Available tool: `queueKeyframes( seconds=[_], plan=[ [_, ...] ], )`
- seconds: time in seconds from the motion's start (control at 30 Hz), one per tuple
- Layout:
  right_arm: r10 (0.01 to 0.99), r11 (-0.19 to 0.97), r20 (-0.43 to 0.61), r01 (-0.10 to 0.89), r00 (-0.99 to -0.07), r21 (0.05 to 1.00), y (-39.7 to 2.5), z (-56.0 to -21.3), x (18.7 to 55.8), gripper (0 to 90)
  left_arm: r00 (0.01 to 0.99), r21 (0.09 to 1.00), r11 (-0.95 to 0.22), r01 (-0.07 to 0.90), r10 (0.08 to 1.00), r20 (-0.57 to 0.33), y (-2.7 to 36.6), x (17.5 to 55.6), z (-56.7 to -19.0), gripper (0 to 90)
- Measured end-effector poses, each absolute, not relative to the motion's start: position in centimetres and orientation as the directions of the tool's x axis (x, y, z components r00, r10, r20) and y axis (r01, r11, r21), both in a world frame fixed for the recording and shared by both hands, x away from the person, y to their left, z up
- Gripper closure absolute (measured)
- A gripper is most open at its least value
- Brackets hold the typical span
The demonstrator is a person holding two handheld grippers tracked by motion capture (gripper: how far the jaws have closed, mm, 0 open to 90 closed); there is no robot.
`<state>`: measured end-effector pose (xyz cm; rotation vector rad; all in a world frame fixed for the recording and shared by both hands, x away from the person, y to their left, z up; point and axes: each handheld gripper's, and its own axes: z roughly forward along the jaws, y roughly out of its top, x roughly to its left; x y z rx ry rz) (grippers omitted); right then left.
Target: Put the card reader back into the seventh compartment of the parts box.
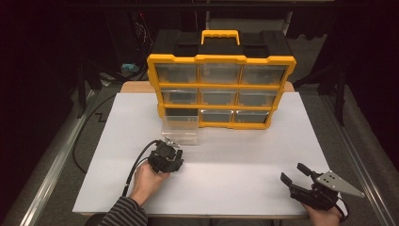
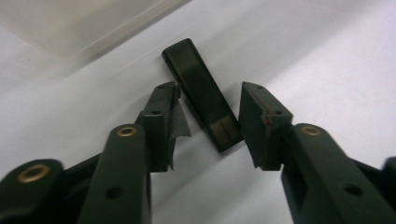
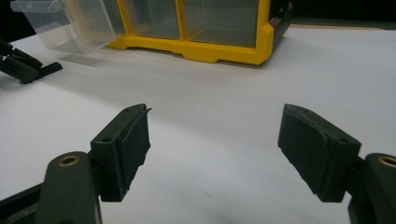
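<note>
My left gripper (image 2: 208, 116) straddles a black bar (image 2: 203, 93), jaws parted; my right gripper (image 3: 212, 154) gapes wide, holding nothing.

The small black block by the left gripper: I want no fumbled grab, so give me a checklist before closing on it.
1. Left gripper open: ok, jaws apart.
2. Black block between the jaws: ok, its near end lies in the gap, though it sits at a slant to them.
3. Block flat on the white table: ok.
4. Clear drawer out of the way: ok, it is pulled out beyond the block, apart from the jaws.
5. Right gripper clear: ok, open over bare table, far right.
6. Pad condition: cannot tell; one left pad looks frayed.
</note>
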<state>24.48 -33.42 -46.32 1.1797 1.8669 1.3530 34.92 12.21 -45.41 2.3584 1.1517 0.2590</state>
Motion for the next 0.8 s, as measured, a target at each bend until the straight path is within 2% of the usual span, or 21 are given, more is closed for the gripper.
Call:
queueKeyframes(
  seconds=[0.03,0.23,0.8],
  plan=[
    [0.882,0.11,0.063,0.334,-0.468,0.936,-33.42,-46.32,24.48,25.2,0.626,0.513,-0.52,0.684,0.778,-0.046,12.21,34.91,-45.39,64.3],
    [0.882,0.11,0.064,0.336,-0.467,0.935,-33.39,-46.32,24.48,25.3,0.64,0.512,-0.532,0.674,0.767,-0.045,12.4,34.95,-45.38,73.1],
    [0.881,0.11,0.065,0.336,-0.469,0.935,-33.43,-46.32,24.48,25.3,0.668,0.514,-0.547,0.661,0.74,-0.072,12.84,34.72,-44.98,73.6]
  ],
)
